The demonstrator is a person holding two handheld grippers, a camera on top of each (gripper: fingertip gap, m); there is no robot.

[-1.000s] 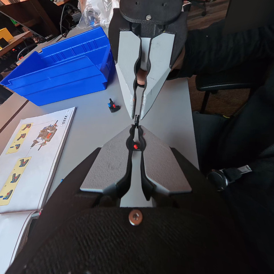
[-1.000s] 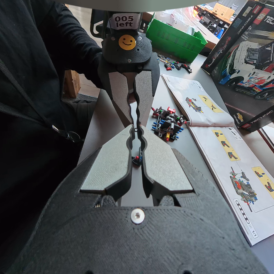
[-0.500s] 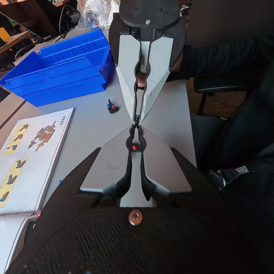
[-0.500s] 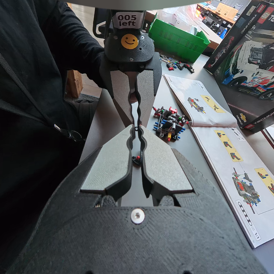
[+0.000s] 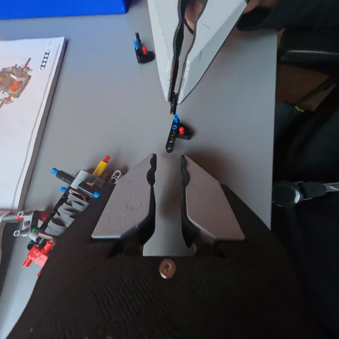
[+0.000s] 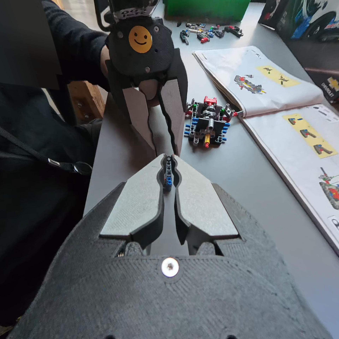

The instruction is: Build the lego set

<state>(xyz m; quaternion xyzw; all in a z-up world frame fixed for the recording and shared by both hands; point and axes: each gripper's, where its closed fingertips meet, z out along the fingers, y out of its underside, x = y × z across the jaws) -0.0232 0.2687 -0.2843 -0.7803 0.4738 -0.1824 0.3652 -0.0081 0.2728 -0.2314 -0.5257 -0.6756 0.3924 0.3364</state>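
Blue bin (image 5: 62,9) cropped by top edge; chassis (image 5: 55,205) half-hidden behind left gripper (image 5: 168,159).

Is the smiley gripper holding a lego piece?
No, the left gripper has its jaws wide apart, with only bare table showing between them.

Grey table (image 6: 238,183) with chassis (image 6: 208,122), manual (image 6: 275,110), loose parts (image 6: 207,33).

A black holed beam (image 5: 171,136) carrying blue pins and a red one is lying flat on the grey table; a matching piece (image 5: 143,50) is sitting at its eleven o'clock.
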